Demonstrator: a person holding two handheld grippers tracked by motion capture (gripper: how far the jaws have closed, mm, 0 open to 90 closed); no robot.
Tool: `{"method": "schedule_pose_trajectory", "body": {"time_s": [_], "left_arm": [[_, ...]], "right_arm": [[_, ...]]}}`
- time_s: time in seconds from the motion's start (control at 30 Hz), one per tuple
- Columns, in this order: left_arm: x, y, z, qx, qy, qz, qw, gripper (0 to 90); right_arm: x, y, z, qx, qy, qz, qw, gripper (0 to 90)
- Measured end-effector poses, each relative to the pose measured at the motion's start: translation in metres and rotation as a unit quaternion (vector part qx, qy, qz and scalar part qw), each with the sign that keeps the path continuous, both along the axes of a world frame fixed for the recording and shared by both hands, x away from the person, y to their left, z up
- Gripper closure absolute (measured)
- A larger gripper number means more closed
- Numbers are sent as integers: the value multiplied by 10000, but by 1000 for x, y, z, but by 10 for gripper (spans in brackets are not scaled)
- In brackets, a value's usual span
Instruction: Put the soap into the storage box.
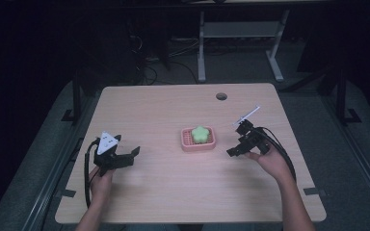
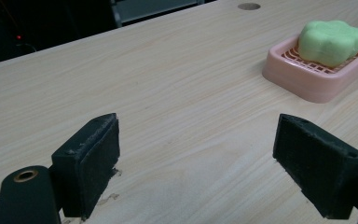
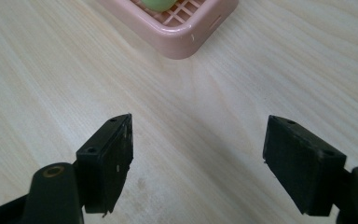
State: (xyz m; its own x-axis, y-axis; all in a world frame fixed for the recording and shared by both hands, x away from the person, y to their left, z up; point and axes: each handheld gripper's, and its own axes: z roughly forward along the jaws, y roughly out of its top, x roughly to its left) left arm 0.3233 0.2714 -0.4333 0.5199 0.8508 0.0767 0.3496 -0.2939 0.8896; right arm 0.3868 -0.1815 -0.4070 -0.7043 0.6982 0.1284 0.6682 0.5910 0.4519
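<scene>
High view, foreground: we see two forearms coming in from the bottom edge, each hand holding a gripper over a pale wooden table point(image 1: 164, 192).
Left gripper point(image 1: 130, 155): lower left of the frame, jaws spread wide and holding nothing, aimed right toward the middle of the table.
Right gripper point(image 1: 235, 150): right of centre, jaws also spread wide and empty, aimed left.
Soap dish point(image 1: 197, 143): a pink slatted tray at the centre of the frame, between the two grippers.
Soap point(image 1: 200, 134): a pale green, flower-shaped bar lying in the dish, roughly round, so we find no clear long axis.
Left gripper view: the dish point(image 2: 307, 79) sits at upper right, well apart from the jaws, with the soap point(image 2: 332, 41) on it.
Right gripper view: a corner of the dish point(image 3: 186, 35) sits at top centre, near, straight ahead of the open jaws.
Key relation: we judge the right gripper the nearer one.
Far edge: a round cable hole point(image 1: 221, 96) in the tabletop, upper centre.
</scene>
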Motion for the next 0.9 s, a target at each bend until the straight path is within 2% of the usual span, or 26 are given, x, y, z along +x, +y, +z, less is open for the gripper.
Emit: {"method": "schedule_pose_trajectory", "body": {"time_s": [0.3,0.33,0.43,0.7,0.9], "left_arm": [[0,0,0,19,21,1,10000,143],[0,-1,-1,-34,22,7,10000,143],[0,0,0,63,60,-19,10000,143],[-1,-2,-1,114,57,-73,9999,143],[0,-2,-1,129,60,-53,9999,143]], "right_arm": [[-9,-10,-5,12,23,-60,10000,238],[-11,-10,-6,30,-3,-56,10000,238],[-15,-15,-7,89,-30,-74,9999,238],[-28,-27,-14,164,-10,-143,9998,238],[-39,-37,-18,191,-78,-187,9996,238]]}}
